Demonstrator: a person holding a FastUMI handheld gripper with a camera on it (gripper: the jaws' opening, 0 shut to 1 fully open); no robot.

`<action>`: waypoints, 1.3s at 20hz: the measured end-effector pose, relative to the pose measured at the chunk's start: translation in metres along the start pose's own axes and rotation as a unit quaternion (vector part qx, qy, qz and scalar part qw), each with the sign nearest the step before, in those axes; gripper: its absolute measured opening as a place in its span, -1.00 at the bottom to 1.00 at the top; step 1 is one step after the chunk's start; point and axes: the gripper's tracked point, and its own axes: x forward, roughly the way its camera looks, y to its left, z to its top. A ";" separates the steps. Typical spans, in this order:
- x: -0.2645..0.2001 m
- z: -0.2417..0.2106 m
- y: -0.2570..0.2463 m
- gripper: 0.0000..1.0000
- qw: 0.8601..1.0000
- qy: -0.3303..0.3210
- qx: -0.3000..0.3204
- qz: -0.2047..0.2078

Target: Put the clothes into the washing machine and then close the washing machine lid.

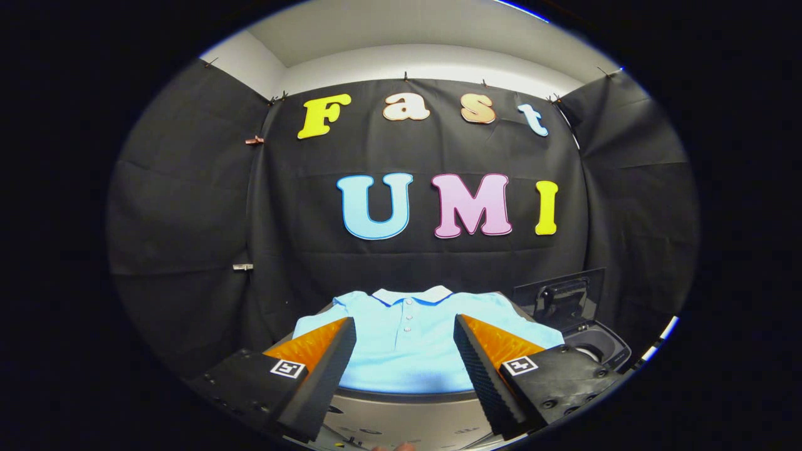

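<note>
Light blue polo shirt [406, 347] with a white collar and a buttoned placket, laid flat and smooth on the desk [401, 413] just ahead of the tool [404, 326]. The tool's ridged fingers stand wide apart, holding nothing. Right of the shirt, the dark washing machine [598, 347] has its lid [561, 294] raised over a round tub.

Polo shirt laid flat; washer open at 2 o'clock.
Light blue polo shirt [407, 341], white collar, buttoned placket, spread flat at 12 o'clock. Washing machine [598, 344] just beside its right sleeve, lid [561, 294] raised upright, drum opening exposed.
</note>
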 end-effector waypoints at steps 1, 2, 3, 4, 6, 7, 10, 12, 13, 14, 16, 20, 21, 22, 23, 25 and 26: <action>0.009 0.001 0.000 0.96 1.000 0.006 -0.004 -0.001; 0.017 0.001 0.002 0.96 1.000 0.011 -0.006 0.001; 0.025 0.003 0.001 0.96 1.000 0.018 -0.009 0.000; 0.034 0.004 0.000 0.96 1.000 0.024 -0.013 -0.005; 0.051 0.004 -0.003 0.96 0.999 0.039 -0.024 -0.013; 0.060 0.003 -0.001 0.97 0.999 0.047 -0.025 -0.011; 0.088 -0.005 0.001 0.96 0.996 0.086 -0.020 -0.010; 0.104 -0.011 -0.001 0.96 0.993 0.115 -0.016 -0.013; 0.111 -0.013 -0.002 0.96 0.992 0.126 -0.015 -0.016; 0.119 -0.017 -0.003 0.96 0.990 0.141 -0.013 -0.018; 0.132 -0.021 -0.006 0.96 0.987 0.158 -0.011 -0.021; 0.150 -0.045 -0.016 0.97 0.975 0.220 -0.014 -0.035; 0.152 -0.054 -0.019 0.96 0.971 0.237 -0.013 -0.038; 0.155 -0.062 -0.022 0.97 0.966 0.255 -0.012 -0.045; 0.158 -0.070 -0.023 0.97 0.962 0.269 -0.009 -0.046; 0.163 -0.082 -0.018 0.97 0.956 0.291 -0.005 -0.041; 0.164 -0.087 -0.019 0.97 0.954 0.298 -0.006 -0.040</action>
